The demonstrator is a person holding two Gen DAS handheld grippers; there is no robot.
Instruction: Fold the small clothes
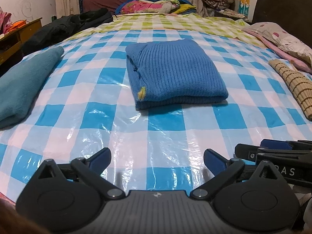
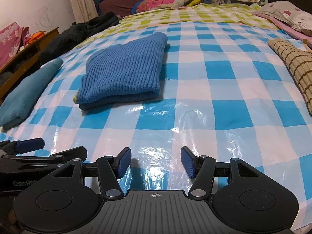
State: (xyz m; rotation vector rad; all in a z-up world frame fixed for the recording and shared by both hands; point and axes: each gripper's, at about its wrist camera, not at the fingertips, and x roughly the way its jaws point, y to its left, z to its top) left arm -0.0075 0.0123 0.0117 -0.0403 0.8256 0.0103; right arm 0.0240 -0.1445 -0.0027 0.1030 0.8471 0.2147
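The left gripper (image 1: 157,160) has its fingers spread wide over the bed (image 1: 97,120), nothing between them; the right gripper (image 2: 155,162) is partly open, also empty. Mid-bed, well beyond both, the blue sweater (image 1: 173,72) lies folded. It looks soft, thick and light; best pinched at a folded edge. The gripper bodies read "GenRob" and "DAS".

A folded sweater (image 1: 173,72) lies mid-bed on the checked sheet (image 1: 97,120), a folded cloth (image 1: 23,83) to its left, a rolled mat (image 1: 292,89) to its right, pillows (image 1: 152,4) behind
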